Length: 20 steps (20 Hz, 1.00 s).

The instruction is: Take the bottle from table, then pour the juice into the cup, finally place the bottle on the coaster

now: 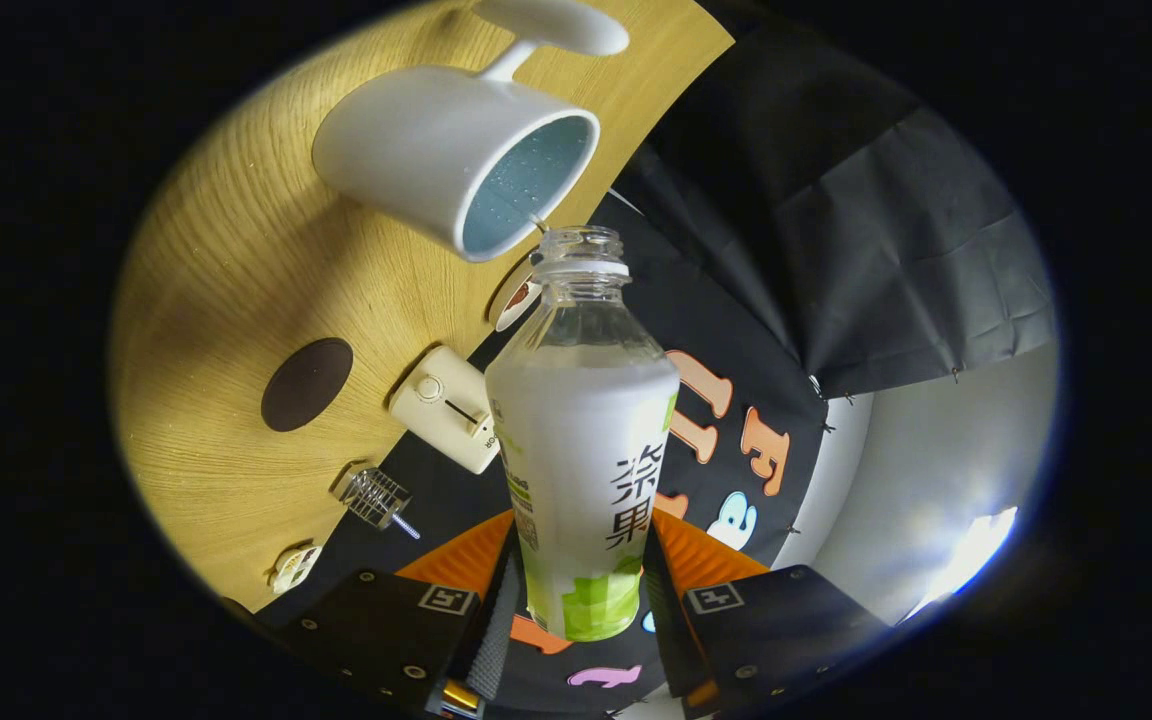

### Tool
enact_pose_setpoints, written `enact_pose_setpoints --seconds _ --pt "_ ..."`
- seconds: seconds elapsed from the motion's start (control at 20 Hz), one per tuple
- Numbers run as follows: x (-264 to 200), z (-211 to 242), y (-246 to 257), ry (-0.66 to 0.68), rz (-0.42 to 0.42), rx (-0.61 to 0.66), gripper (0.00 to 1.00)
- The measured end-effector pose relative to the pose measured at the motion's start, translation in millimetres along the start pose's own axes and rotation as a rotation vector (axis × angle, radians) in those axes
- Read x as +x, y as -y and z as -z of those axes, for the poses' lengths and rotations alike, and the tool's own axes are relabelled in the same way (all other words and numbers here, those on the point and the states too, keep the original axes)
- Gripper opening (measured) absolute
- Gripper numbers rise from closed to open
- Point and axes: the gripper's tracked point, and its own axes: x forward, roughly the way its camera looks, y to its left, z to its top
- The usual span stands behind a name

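Bottle (581,440), uncapped, is pinched low on its body between both fingers of the gripper (581,600). It is tilted, mouth at the rim of the white cup (436,150); a thin stream seems to bridge the two. Pouring step, judged under way. To do it well: keep the mouth over the opening, tilt slowly, hold the pinch firm against slip. Dark round coaster (307,384) lies apart on the wooden table (236,260), near a cream timer-like device (446,405). Black cloth wall behind.

bottle (581,440) label — "茶果"
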Motion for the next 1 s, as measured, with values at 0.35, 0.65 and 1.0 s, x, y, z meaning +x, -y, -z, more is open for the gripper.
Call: enact_pose_setpoints --seconds 0.35,0.65,1.0 --pt "-3.5 0.8 -9.5 -0.014 -0.047 0.075 0.62" --pt "-7.5 -2.3 -19.9 -0.029 -0.091 0.202 0.62" --pt "-13.1 -11.9 -44.8 -0.070 -0.279 0.637 0.62"
